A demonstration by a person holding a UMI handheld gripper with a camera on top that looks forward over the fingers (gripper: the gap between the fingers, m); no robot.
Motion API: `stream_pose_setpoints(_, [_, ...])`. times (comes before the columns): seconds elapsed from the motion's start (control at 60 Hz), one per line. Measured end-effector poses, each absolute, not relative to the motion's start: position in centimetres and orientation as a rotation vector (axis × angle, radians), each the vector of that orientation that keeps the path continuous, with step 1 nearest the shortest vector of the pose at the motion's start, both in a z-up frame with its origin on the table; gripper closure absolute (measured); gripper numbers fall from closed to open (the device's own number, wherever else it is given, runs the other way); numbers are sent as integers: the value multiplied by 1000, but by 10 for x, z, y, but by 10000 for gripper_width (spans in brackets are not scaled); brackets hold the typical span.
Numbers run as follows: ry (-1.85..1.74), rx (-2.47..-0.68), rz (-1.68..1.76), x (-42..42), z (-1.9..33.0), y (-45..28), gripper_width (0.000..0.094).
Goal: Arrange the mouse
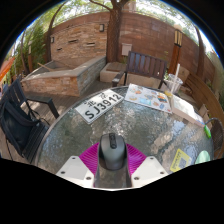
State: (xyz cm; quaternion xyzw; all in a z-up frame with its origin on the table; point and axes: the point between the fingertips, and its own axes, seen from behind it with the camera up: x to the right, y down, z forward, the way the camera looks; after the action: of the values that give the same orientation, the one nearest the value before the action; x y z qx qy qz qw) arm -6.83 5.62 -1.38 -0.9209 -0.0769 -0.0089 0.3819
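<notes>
While one dark mouse (113,152) sits between the two pink pads (92,159), the tongs (112,165) look clamped on its sides, above the round glass desk (70,135). One licence plate (102,105) lies beyond, one magazine (150,98) near it. Mouse's rear end is cut off; plate text unreadable.

Outdoor patio, daylight. You face a round glass-topped surface (75,135), a license plate (102,105) and printed papers (150,97) lying on it. A dark chair (20,120) stands beside it. Beyond: a low masonry planter (70,72), a dark bench (145,68), a brick wall (80,35), a tree trunk (115,30).
</notes>
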Motion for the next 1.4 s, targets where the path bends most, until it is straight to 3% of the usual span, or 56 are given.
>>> stream_pose_setpoints(0.117, [-179, -2316, 41, -70, 16, 56, 587])
stream_pose_setpoints(0.333, [-91, -1999, 175, -21, 210, 46, 589])
stream_pose_setpoints(0.4, [-47, -1939, 166, 27, 253, 37, 589])
stream_pose_setpoints(0.433, [-23, -1928, 136, 58, 258, 31, 589])
stream_pose_setpoints(0.5, [19, -1950, 72, 123, 254, 18, 590])
stream_pose_setpoints(0.55, [59, -2000, 18, 167, 229, 12, 593])
stream_pose_setpoints(0.667, [111, -2171, -87, 264, 121, -25, 591])
stream_pose_setpoints(0.75, [130, -2284, -119, 299, 65, -41, 589])
stream_pose_setpoints(0.767, [135, -2306, -126, 299, 37, -52, 587])
stream_pose_setpoints(0.85, [167, -2361, -124, 319, 14, -63, 557])
stream_pose_setpoints(0.933, [152, -2404, -123, 322, -9, -73, 464])
stream_pose_setpoints(1.0, [143, -2403, -108, 321, -6, -74, 385])
stream_pose_setpoints(1.083, [142, -2387, -92, 317, 10, -85, 59])
stream_pose_setpoints(1.117, [143, -2382, -96, 315, 23, -91, 95])
stream_pose_setpoints(1.4, [99, -2290, -163, 285, 124, -190, 81])
